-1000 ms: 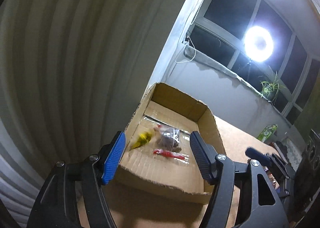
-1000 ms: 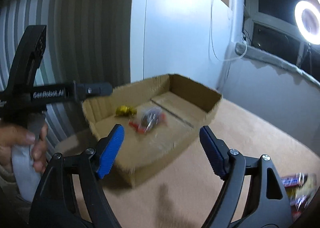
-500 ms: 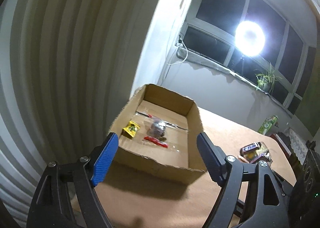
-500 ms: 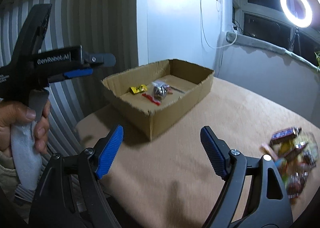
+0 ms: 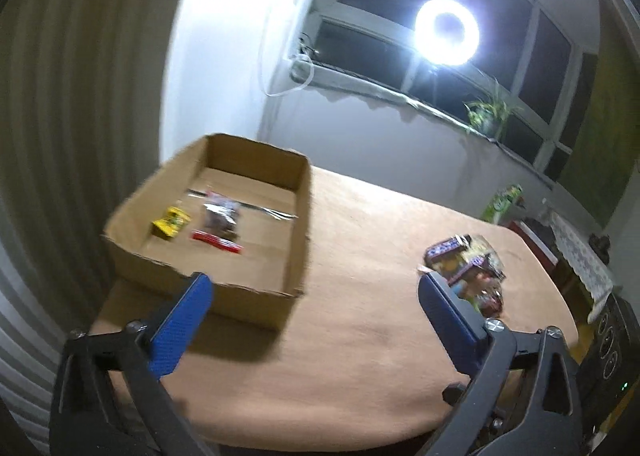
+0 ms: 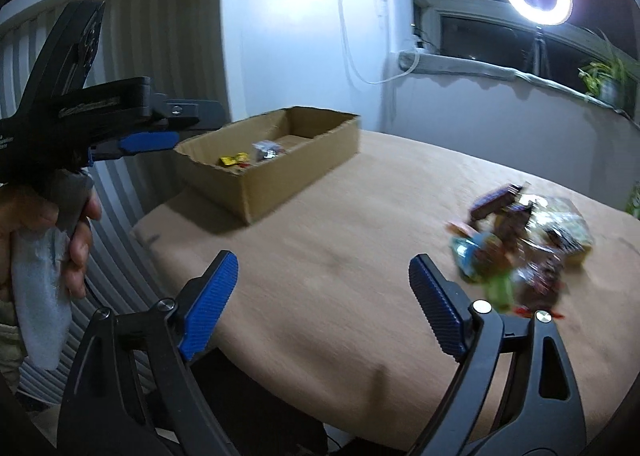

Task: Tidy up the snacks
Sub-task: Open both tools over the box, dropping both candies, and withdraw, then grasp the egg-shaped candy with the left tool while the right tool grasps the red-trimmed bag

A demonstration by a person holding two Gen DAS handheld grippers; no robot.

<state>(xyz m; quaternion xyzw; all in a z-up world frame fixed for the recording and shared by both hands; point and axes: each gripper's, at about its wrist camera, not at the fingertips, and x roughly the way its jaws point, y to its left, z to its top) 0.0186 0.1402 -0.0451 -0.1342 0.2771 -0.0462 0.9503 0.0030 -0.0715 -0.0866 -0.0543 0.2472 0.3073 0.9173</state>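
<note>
Inside, the box (image 5: 296,216) at ten o'clock holds a yellow packet (image 5: 171,221), clear bag (image 5: 221,216) and red stick (image 5: 217,241) (snack pile (image 5: 466,268) lies at two o'clock); left gripper (image 5: 316,296) and right gripper (image 6: 322,288) are opening, empty.

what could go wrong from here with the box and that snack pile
The snack pile is a loose, overlapping heap, so the right gripper, jaws opening and empty, may pinch several packets or scatter them. The cardboard box sits near the table's corner, so a bump from the left gripper, also opening and empty, could push it off.
</note>
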